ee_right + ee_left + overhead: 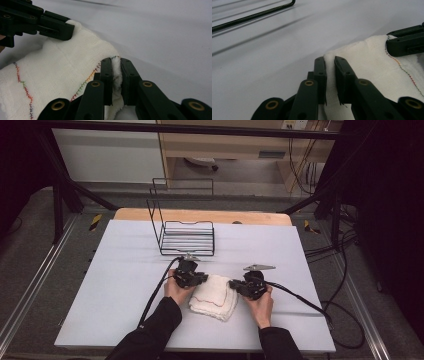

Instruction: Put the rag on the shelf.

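Two hand-held grippers pinch a folded white cloth on a white desk.

No readable writing shows. A black wire rack (186, 237) stands empty behind the cloth (214, 299), which lies near the front middle of the desk (120, 285). The left hand-held gripper (330, 65) is clamped on one cloth edge, the right hand-held gripper (116, 65) on the opposite edge (beside coloured stitching).
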Tool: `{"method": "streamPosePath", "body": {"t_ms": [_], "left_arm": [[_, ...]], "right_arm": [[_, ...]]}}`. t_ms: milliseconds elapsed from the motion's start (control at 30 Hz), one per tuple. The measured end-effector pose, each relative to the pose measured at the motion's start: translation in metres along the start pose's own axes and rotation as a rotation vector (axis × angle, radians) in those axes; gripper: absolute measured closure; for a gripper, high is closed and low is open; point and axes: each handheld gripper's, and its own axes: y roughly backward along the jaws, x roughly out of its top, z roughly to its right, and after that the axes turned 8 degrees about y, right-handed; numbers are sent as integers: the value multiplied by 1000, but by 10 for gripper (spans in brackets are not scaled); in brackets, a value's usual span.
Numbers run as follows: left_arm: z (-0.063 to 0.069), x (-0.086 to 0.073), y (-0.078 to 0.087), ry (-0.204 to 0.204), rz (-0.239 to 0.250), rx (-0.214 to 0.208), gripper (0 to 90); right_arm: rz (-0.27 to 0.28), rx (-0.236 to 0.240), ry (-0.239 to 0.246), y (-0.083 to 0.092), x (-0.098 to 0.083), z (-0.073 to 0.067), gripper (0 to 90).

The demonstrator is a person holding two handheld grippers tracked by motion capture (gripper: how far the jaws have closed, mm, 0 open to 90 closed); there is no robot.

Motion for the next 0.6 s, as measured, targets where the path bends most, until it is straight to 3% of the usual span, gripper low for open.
{"method": "streamPosePath", "body": {"t_ms": [267, 600], "left_arm": [[0, 0, 16, 13, 65, -37, 814], [1, -3, 47, 9, 162, -86, 816]], "right_arm": [[69, 27, 5, 13, 6, -2, 839], [167, 47, 72, 31, 15, -17, 839]]}}
